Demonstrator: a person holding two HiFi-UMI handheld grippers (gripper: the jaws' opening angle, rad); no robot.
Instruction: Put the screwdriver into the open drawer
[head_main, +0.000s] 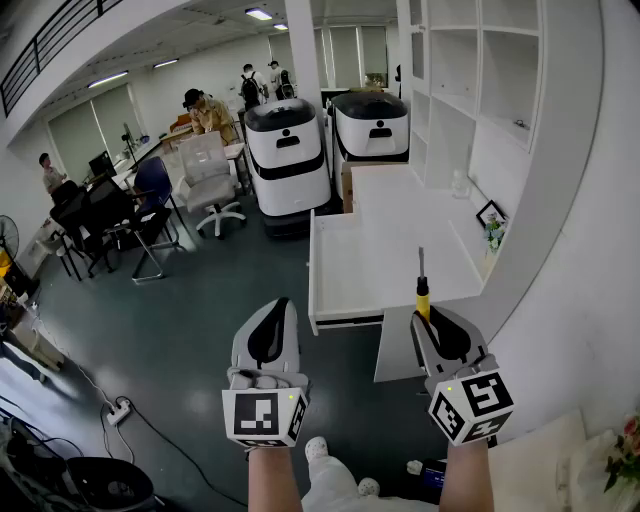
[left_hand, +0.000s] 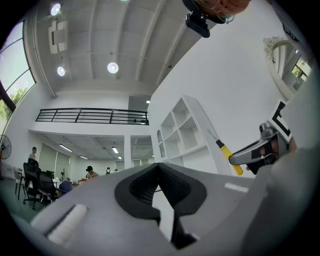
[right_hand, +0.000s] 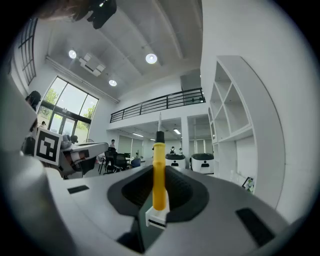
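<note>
The screwdriver (head_main: 422, 290) has a yellow handle and a thin metal shaft pointing away from me. My right gripper (head_main: 432, 318) is shut on the handle, held level in front of the white desk (head_main: 400, 200). In the right gripper view the screwdriver (right_hand: 158, 175) stands upright between the dark pads of that right gripper (right_hand: 159, 170). A wide white drawer-like tray (head_main: 345, 270) juts out from the desk's near end, just ahead of the tip. My left gripper (head_main: 272, 308) hovers over the floor left of it, shut and holding nothing; the left gripper view shows the left gripper (left_hand: 159, 167) tilted up, with the screwdriver (left_hand: 229, 154) to its right.
A tall white shelf unit (head_main: 470, 90) rises along the wall behind the desk, with a small picture frame (head_main: 490, 213) on the desk. Two white-and-black machines (head_main: 285, 150) stand at the far end. Office chairs (head_main: 210, 180), people and a floor power strip (head_main: 118, 408) are to the left.
</note>
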